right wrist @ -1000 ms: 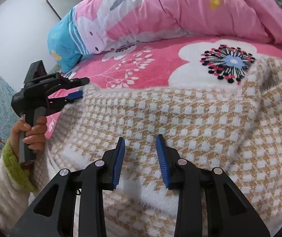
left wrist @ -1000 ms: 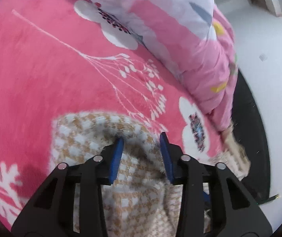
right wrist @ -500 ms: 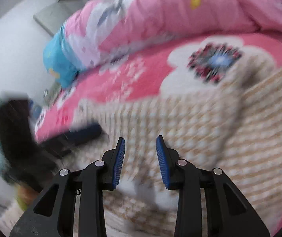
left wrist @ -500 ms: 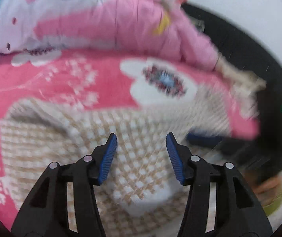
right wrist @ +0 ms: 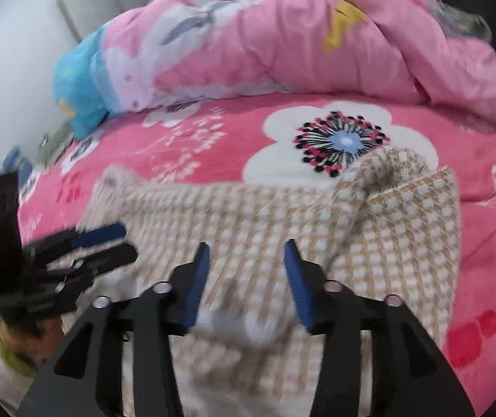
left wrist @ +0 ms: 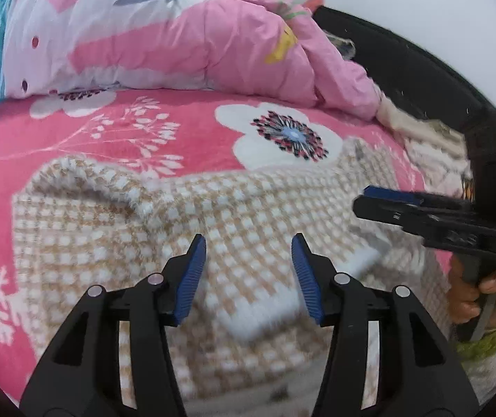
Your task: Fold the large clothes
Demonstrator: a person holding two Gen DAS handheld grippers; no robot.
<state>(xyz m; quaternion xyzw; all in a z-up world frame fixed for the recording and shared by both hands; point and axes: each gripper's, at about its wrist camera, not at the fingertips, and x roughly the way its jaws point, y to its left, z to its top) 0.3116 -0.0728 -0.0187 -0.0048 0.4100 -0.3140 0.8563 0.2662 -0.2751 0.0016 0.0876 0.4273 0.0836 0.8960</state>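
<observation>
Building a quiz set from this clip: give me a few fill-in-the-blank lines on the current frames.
1. The checked garment lies on a ____ flowered blanket.
2. Both the left gripper and the right gripper have their jaws ____.
3. Behind the blanket is a bunched pink ____.

Missing words: pink; open; quilt

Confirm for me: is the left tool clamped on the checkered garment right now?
No, in the left wrist view the left tool is open, blue pads spread apart above the checkered garment with no fabric pinched between them.
</observation>
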